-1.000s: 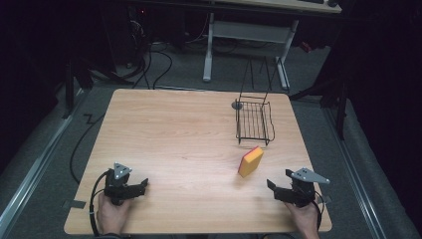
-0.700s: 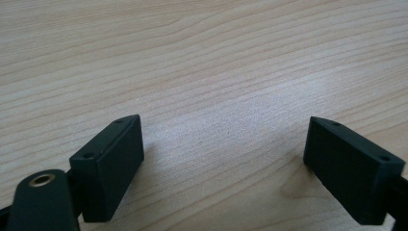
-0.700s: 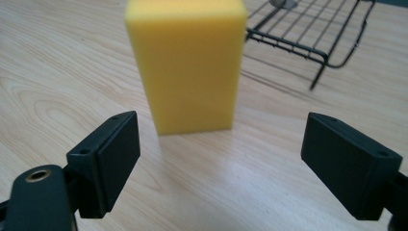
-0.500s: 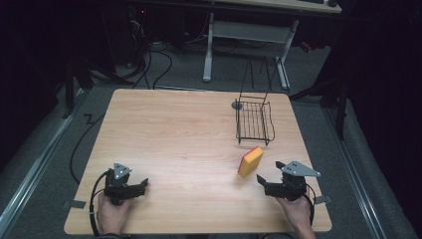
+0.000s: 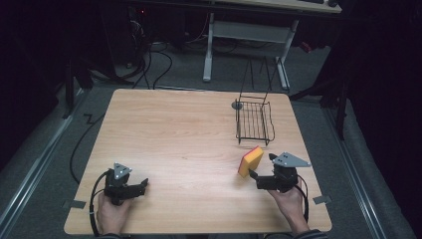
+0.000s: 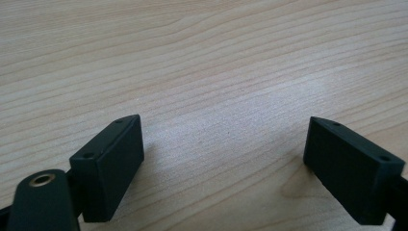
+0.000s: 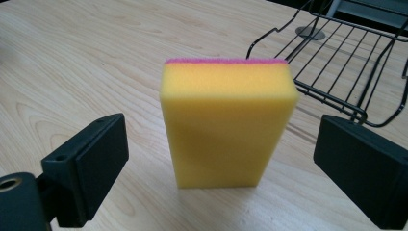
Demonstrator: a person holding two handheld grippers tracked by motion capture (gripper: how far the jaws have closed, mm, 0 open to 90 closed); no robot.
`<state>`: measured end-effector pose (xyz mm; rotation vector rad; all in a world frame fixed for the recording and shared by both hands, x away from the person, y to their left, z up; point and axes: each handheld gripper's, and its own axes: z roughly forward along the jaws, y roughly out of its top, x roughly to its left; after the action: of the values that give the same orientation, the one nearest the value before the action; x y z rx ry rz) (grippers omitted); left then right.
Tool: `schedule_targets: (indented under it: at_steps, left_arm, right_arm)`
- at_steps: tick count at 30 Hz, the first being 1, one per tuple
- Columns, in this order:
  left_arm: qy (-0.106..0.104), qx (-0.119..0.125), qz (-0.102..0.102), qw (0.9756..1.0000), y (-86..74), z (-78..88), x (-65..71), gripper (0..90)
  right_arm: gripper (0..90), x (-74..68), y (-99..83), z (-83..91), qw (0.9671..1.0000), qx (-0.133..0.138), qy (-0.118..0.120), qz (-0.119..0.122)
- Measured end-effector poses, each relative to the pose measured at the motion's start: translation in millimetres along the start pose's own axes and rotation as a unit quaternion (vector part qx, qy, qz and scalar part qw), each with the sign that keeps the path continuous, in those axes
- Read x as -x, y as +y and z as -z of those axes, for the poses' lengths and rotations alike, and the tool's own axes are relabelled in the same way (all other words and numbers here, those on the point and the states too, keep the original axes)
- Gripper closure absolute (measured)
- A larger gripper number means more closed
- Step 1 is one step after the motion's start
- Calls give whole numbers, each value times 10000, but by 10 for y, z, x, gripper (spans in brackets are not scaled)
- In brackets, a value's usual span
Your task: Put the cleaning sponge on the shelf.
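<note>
A yellow sponge [image 5: 251, 161] with a pink top layer stands on edge on the wooden table [image 5: 174, 129], right of centre. My right gripper [image 5: 262, 167] is just right of it near the front edge. In the right gripper view the sponge [image 7: 226, 122] stands upright ahead of my right gripper [image 7: 221, 144]. The jaws have just been opening and flank the sponge without touching it. My left gripper [image 5: 143, 185] rests at the front left. Its jaws [image 6: 223, 139] are spread wide over bare wood, holding nothing.
A black wire basket [image 5: 254, 122] stands behind the sponge toward the far right, also seen in the right gripper view [image 7: 346, 62]. A small grey disc [image 5: 237, 105] lies at its far left corner. Cables trail from both grippers off the front edge.
My right gripper has moved left, closer to the sponge, and its jaws have spread wider. The left gripper and the sponge have stayed put.
</note>
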<state>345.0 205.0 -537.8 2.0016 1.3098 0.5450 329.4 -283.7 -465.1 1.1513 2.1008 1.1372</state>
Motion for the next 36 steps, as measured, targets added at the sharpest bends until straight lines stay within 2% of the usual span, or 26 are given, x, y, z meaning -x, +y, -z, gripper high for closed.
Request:
schedule_targets:
  at_steps: [10,20,24,28,33,36]
  left_arm:
    - [0,1,1,10000,0,0,0,146]
    - [0,1,1,10000,0,0,0,146]
    - [1,0,0,10000,0,0,0,146]
    - [0,0,1,10000,0,0,0,146]
    - [1,0,1,10000,0,0,0,146]
    - [1,1,2,10000,0,0,0,146]
  right_arm:
    - [38,10,61,-200,10000,-64,13,-59]
    - [49,28,49,-311,9999,-105,29,-112]
    - [71,36,40,-350,9998,-134,33,-136]
    - [147,39,32,-370,9998,-99,63,-157]
    - [194,35,24,-384,9998,-94,23,-170]
    - [220,25,26,-380,9999,-58,-2,-107]
